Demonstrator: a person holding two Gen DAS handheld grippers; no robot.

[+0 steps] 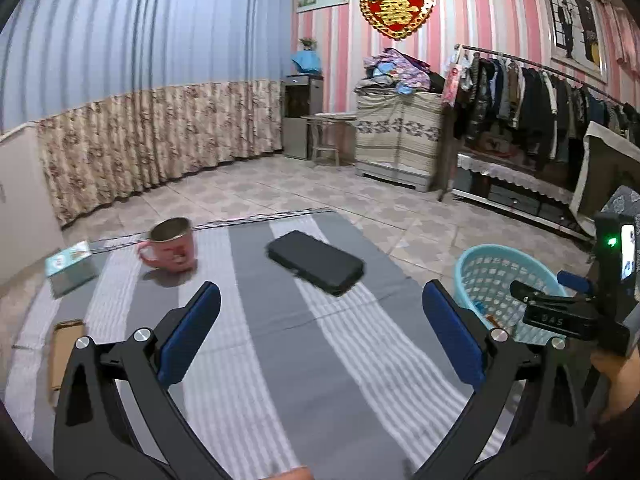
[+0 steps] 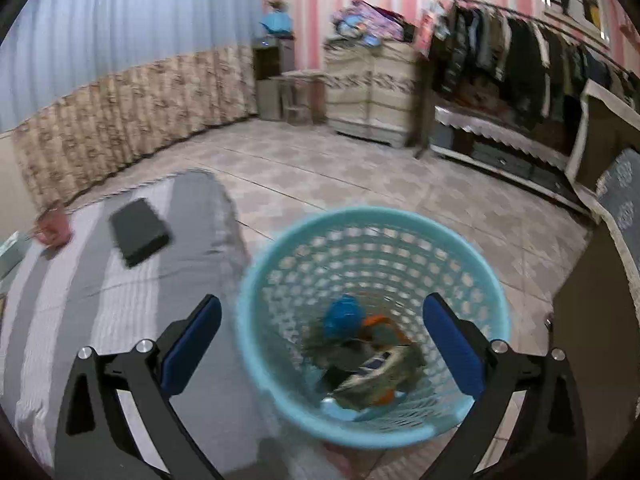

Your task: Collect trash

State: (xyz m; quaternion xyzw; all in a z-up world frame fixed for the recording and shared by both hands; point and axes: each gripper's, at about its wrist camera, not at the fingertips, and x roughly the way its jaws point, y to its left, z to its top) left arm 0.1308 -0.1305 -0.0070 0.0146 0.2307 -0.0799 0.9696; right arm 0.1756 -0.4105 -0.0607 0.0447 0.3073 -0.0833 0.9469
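Both tools stood wide and empty: the right gripper (image 2: 322, 350) hung over the blue basket (image 2: 472, 248) at lower centre, where crumpled wrappers (image 2: 372, 364) lay, and the left gripper (image 1: 322, 338) over the striped cloth (image 1: 280, 360). The wrappers looked light, soft and crushable, probably best pinched at a raised fold.

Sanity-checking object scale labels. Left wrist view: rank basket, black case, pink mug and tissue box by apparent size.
As they look in the left wrist view:
1. Blue basket, partly hidden by the right gripper
2. Black case
3. Pink mug and tissue box: too close to rank; fisheye edge distorts the box.
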